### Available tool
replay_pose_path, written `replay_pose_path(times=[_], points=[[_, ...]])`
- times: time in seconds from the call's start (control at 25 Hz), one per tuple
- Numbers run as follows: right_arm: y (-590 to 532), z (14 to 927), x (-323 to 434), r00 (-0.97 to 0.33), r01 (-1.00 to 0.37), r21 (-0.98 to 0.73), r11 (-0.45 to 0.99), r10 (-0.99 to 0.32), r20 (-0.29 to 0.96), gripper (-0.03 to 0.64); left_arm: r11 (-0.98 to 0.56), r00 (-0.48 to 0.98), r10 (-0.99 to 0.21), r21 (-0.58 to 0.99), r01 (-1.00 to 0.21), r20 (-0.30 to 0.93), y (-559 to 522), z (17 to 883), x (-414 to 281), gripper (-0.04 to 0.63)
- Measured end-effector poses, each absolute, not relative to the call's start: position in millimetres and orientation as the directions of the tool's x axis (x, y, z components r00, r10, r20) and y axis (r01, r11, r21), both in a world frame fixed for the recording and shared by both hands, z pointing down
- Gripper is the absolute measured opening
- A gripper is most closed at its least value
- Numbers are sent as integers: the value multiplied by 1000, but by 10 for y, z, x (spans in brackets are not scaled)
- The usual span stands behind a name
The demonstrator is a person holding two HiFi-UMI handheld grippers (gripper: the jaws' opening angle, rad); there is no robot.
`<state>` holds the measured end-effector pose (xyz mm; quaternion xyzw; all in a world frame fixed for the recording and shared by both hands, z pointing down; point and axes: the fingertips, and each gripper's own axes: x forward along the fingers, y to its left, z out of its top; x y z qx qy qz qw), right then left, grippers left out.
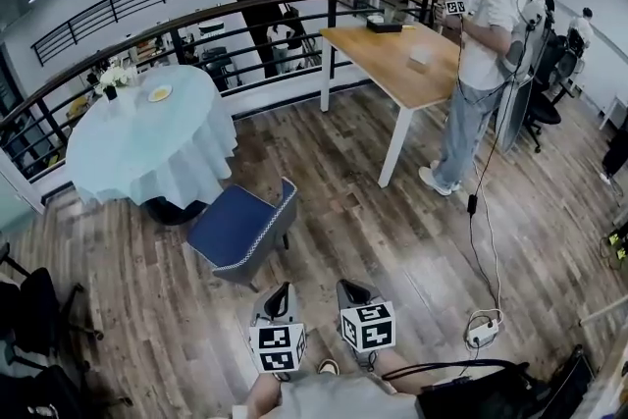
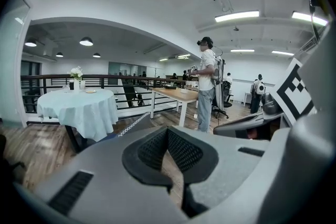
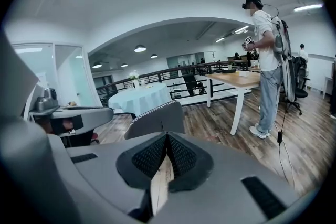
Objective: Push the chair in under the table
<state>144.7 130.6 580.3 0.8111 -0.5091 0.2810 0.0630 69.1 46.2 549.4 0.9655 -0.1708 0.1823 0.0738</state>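
Blue-seated chair stood centre left of the head view, pulled out from the round cloth-covered table at upper left, left gripper and right gripper at bottom centre, jaws closed on nothing, near the chair's back, apart from it.

You look down on a grey-brown wood-plank floor filling the frame's centre. A curved black metal railing with a wooden handrail crosses the upper half. At upper right a rectangular light-wood table on white legs has a standing person beside it. White ceiling strip lights glow overhead.
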Motion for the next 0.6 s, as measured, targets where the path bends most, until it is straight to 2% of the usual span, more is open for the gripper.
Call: replay_pose_path(times=[0.32,0.6], points=[[1199,5975,1487,262,-877,-209,-432,-796,545,17,-906,844,-350,82,-415,407,330,5632,721,0],[975,6037,1816,253,-882,-203,-425,-791,556,17,-902,840,-351,90,-422,414,118,5699,1038,0]])
